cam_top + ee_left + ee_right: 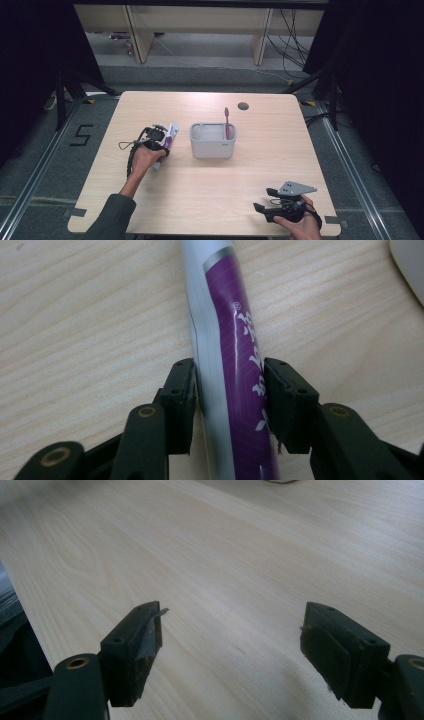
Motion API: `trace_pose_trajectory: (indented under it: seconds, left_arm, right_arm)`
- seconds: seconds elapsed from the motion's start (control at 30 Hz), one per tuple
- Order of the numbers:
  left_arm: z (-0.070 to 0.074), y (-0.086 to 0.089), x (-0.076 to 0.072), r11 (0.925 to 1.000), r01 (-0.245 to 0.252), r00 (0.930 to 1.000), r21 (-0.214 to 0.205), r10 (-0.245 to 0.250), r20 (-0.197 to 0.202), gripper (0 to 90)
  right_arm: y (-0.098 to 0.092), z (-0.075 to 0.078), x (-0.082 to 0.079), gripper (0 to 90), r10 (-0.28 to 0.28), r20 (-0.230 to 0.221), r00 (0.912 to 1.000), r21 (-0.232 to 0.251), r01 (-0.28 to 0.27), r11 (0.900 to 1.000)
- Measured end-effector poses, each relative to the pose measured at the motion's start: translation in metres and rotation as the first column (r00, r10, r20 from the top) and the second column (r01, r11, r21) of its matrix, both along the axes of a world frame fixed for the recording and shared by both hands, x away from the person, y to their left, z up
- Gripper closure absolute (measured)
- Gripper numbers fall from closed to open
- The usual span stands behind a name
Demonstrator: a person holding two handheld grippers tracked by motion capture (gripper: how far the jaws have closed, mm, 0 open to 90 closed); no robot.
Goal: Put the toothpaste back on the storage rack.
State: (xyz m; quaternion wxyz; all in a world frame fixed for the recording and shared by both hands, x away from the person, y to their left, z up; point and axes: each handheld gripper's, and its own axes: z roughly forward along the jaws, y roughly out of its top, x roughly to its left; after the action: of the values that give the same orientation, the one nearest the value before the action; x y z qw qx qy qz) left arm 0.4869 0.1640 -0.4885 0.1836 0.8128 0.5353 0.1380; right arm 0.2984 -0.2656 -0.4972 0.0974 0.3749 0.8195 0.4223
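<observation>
In the high view, the left claw (159,137) is down on a purple-and-white tube (169,138) lying on the worktop (210,185) just left of the grey tub (213,141), which holds a pink toothbrush (227,123). The right claw (266,199) rests well right of and nearer than the tub.

In the left gripper view, the claw (231,390) pinches the tube (235,365), pads pressed against both sides.

In the right gripper view, the claw (231,645) stands spread wide over bare worktop (240,555).

Your high view looks down on the whole table (210,200); both gripper views skim that same tabletop close up.
</observation>
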Motion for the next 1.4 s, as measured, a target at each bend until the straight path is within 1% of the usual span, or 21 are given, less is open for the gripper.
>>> trace_pose_trajectory:
  seconds: [0.07, 0.1, 0.13, 0.23, 0.27, 0.33, 0.4, 0.5, 0.53, 0.57, 0.6, 0.77, 0.8, 0.9, 0.97, 1.1, 1.17, 1.2, 1.3, 1.37, 1.4]
  left_arm:
    - [-0.0003, 0.0006, 0.0003, 0.9999, -0.008, 1.0, -0.009, 0.008, -0.002, 59.0]
    - [-0.0001, 0.0013, 0.0009, 1.0, -0.002, 1.0, -0.005, 0.002, -0.003, 59.8]
    - [0.0003, 0.0022, 0.0016, 0.9999, 0.014, 0.9999, 0.007, -0.014, -0.004, 60.5]
    - [0.0006, 0.001, 0.0024, 0.9995, 0.022, 0.9997, 0.022, -0.022, -0.006, 61.4]
    - [0.0015, 0.0005, 0.0029, 0.9988, 0.03, 0.9995, 0.039, -0.029, -0.011, 61.7]
    - [0.0023, -0.0015, 0.003, 0.9981, 0.035, 0.9991, 0.051, -0.034, -0.026, 62.6]
    - [0.0029, -0.0017, 0.0038, 0.9961, 0.056, 0.9981, 0.068, -0.054, -0.03, 63.4]
    - [0.0041, -0.0008, 0.0044, 0.9939, 0.08, 0.9961, 0.077, -0.076, -0.045, 64.3]
    - [0.0043, -0.0011, 0.0043, 0.9935, 0.084, 0.9956, 0.077, -0.08, -0.049, 64.7]
    - [0.0044, -0.0015, 0.0038, 0.9936, 0.083, 0.9955, 0.077, -0.079, -0.051, 65.1]
    - [0.0049, -0.002, 0.0034, 0.9932, 0.085, 0.9949, 0.079, -0.08, -0.061, 65.5]
    - [0.0067, -0.0027, 0.0038, 0.9862, 0.125, 0.9901, 0.109, -0.116, -0.079, 67.4]
    - [0.0069, -0.0037, 0.0031, 0.9869, 0.119, 0.9903, 0.109, -0.11, -0.084, 68.0]
    - [0.007, -0.0034, 0.0031, 0.9806, 0.151, 0.9868, 0.125, -0.142, -0.078, 69.0]
    - [0.0075, -0.0033, 0.0027, 0.9778, 0.16, 0.9855, 0.135, -0.151, -0.077, 69.6]
    - [0.007, -0.0029, 0.0011, 0.9787, 0.164, 0.9853, 0.124, -0.156, -0.069, 70.4]
    - [0.0071, -0.0016, 0.0005, 0.9774, 0.172, 0.9841, 0.123, -0.165, -0.065, 70.7]
    - [0.0066, -0.0015, -0.0005, 0.9801, 0.163, 0.9857, 0.113, -0.157, -0.061, 70.8]
    - [0.0068, 0.0011, -0.0014, 0.9799, 0.168, 0.985, 0.108, -0.162, -0.059, 71.0]
    - [0.0061, 0.0017, -0.0025, 0.9836, 0.155, 0.9876, 0.091, -0.153, -0.035, 71.1]
    - [0.007, 0.0021, -0.003, 0.9841, 0.153, 0.9879, 0.09, -0.15, -0.038, 71.1]
  right_arm:
    - [0.0001, 0.0, -0.0001, 25.4, 0.0, 0.001, 1.0, 0.0, 0.0, 1.0]
    - [-0.0003, 0.0007, -0.0003, 25.4, -0.001, -0.001, 1.0, -0.009, 0.001, 1.0]
    - [0.0, 0.0002, -0.0002, 25.4, -0.002, 0.001, 1.0, -0.003, 0.002, 1.0]
    - [-0.0004, 0.0005, -0.0001, 25.4, 0.002, -0.002, 1.0, -0.007, -0.002, 1.0]
    - [-0.0004, 0.0006, -0.0001, 25.4, 0.002, -0.003, 1.0, -0.005, -0.002, 1.0]
    - [-0.0005, 0.0007, -0.0001, 25.4, 0.002, -0.004, 1.0, -0.005, -0.002, 1.0]
    - [-0.0005, 0.0007, -0.0001, 25.4, 0.002, -0.004, 1.0, -0.005, -0.002, 1.0]
    - [-0.0005, 0.0008, 0.0, 25.4, 0.003, -0.003, 1.0, -0.006, -0.003, 1.0]
    - [-0.0004, 0.001, -0.0006, 25.4, -0.005, -0.01, 0.9999, -0.004, 0.005, 1.0]
    - [0.0007, 0.0014, -0.0024, 25.4, -0.018, -0.031, 0.9994, 0.003, 0.018, 0.9998]
    - [0.0002, 0.0011, -0.0015, 25.4, -0.009, -0.02, 0.9998, -0.001, 0.009, 1.0]
    - [0.0003, 0.0009, -0.0011, 25.6, -0.006, -0.015, 0.9999, -0.005, 0.006, 1.0]
    - [0.0003, 0.0008, -0.0012, 25.6, -0.007, -0.011, 0.9999, -0.005, 0.007, 1.0]
    - [0.0002, 0.0009, -0.0011, 25.6, -0.007, -0.016, 0.9999, -0.004, 0.007, 1.0]
    - [0.0001, 0.001, -0.0011, 25.8, -0.007, -0.015, 0.9999, -0.004, 0.007, 1.0]
    - [0.0, 0.001, -0.001, 25.8, -0.008, -0.014, 0.9999, -0.003, 0.008, 1.0]
    - [0.0001, 0.001, -0.001, 25.8, -0.008, -0.014, 0.9999, -0.003, 0.008, 1.0]
    - [0.0002, 0.0011, -0.0014, 25.8, -0.01, -0.018, 0.9998, 0.0, 0.01, 0.9999]
    - [0.0002, 0.0005, -0.001, 25.8, -0.013, -0.012, 0.9998, 0.004, 0.013, 0.9999]
    - [0.0001, 0.0005, -0.0009, 25.8, -0.013, -0.011, 0.9999, 0.004, 0.013, 0.9999]
    - [0.0004, 0.0005, -0.0012, 25.8, -0.015, -0.017, 0.9997, 0.006, 0.016, 0.9999]
